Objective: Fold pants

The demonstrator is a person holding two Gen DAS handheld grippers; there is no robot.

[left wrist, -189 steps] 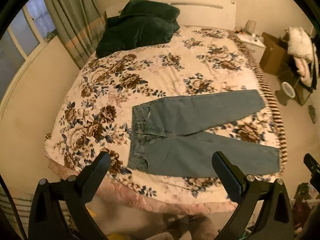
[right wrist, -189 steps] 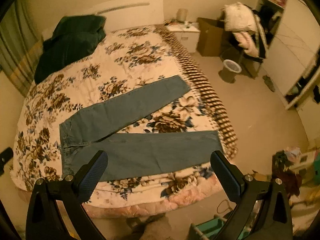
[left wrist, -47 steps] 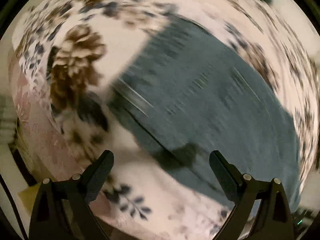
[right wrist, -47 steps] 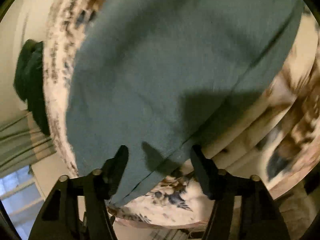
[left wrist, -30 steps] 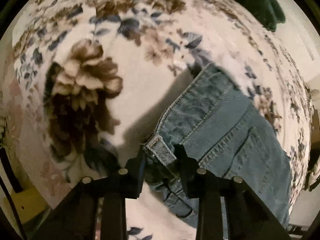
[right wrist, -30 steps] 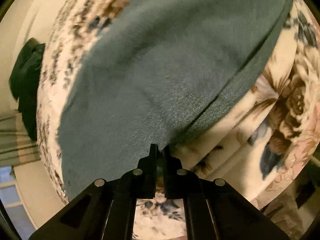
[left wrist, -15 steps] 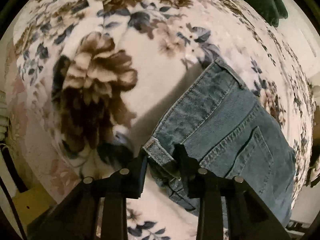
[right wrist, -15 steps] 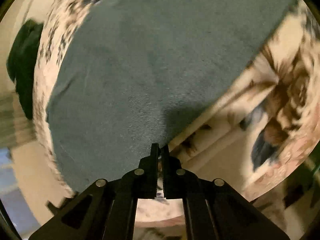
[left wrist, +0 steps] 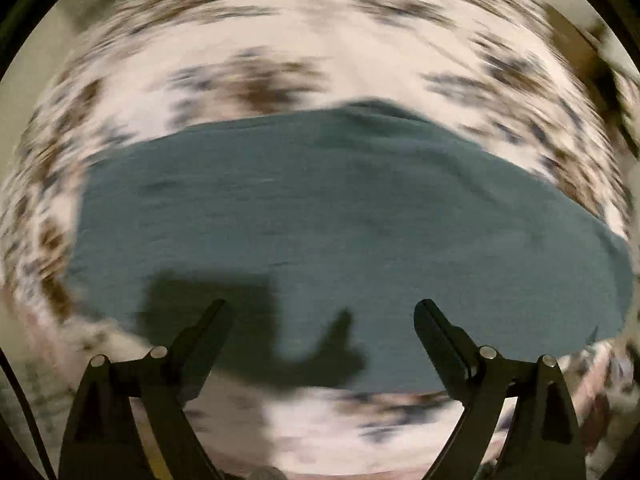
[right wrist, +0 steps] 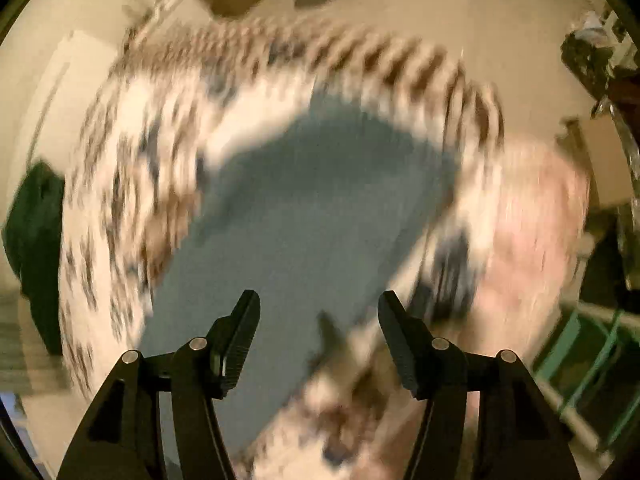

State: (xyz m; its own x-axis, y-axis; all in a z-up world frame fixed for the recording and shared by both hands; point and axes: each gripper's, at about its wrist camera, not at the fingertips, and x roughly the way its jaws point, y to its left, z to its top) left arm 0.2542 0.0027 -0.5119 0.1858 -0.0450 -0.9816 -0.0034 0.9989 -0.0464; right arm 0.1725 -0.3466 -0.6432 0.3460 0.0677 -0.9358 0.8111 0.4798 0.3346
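Observation:
The blue jeans (left wrist: pixel 340 220) lie flat on the floral bedspread (left wrist: pixel 320 48), now as one wide band of denim across the left wrist view, blurred by motion. My left gripper (left wrist: pixel 320 316) is open and empty just above their near edge. In the right wrist view the jeans (right wrist: pixel 312 208) run from the lower left toward the fringed bed edge. My right gripper (right wrist: pixel 318 308) is open and empty above them. Both views are smeared.
The bed's striped fringe (right wrist: pixel 400 64) marks its side edge, with bare floor (right wrist: pixel 480 12) beyond. A dark green blanket (right wrist: pixel 36 220) lies at the far left. A green frame (right wrist: pixel 592 360) stands at the lower right beside the bed.
Both grippers have opened and let go of the jeans, the left off the waistband, the right off the leg edge. Both have pulled back and swung, so the views are blurred.

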